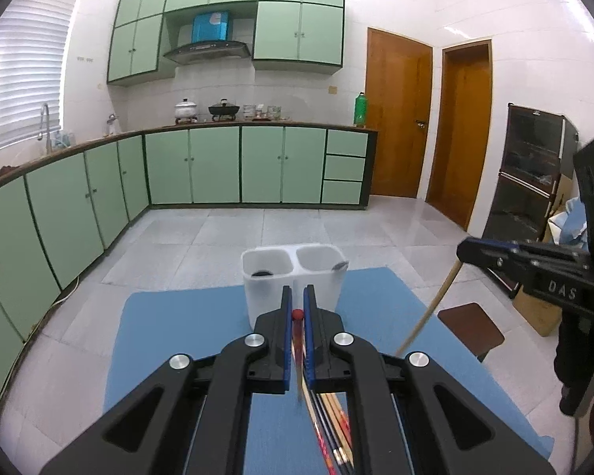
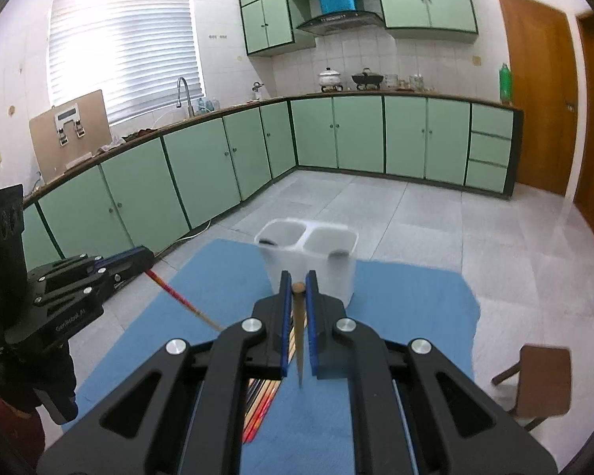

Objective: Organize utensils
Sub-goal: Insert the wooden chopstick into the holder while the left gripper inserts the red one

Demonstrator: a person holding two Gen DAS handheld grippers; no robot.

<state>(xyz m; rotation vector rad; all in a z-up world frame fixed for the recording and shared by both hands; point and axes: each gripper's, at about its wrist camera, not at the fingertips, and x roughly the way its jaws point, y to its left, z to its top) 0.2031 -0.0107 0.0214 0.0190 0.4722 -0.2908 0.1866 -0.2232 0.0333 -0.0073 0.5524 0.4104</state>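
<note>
A white two-compartment holder point(image 1: 293, 277) point(image 2: 309, 257) stands at the far edge of the blue mat point(image 1: 186, 336) point(image 2: 408, 316). My left gripper point(image 1: 297, 308) is shut on a red-tipped chopstick point(image 1: 297, 332), held above the mat just short of the holder. My right gripper point(image 2: 298, 291) is shut on a plain wooden chopstick point(image 2: 299, 324), also raised near the holder. Several more chopsticks point(image 1: 332, 435) point(image 2: 263, 399) lie on the mat under the grippers. Each gripper shows in the other's view: the right one point(image 1: 461, 251), the left one point(image 2: 148, 261).
A brown stool point(image 1: 471, 330) point(image 2: 542, 380) stands right of the table. Green cabinets and a counter line the far walls, wooden doors at right. A dark cabinet point(image 1: 530, 182) and boxes are at far right.
</note>
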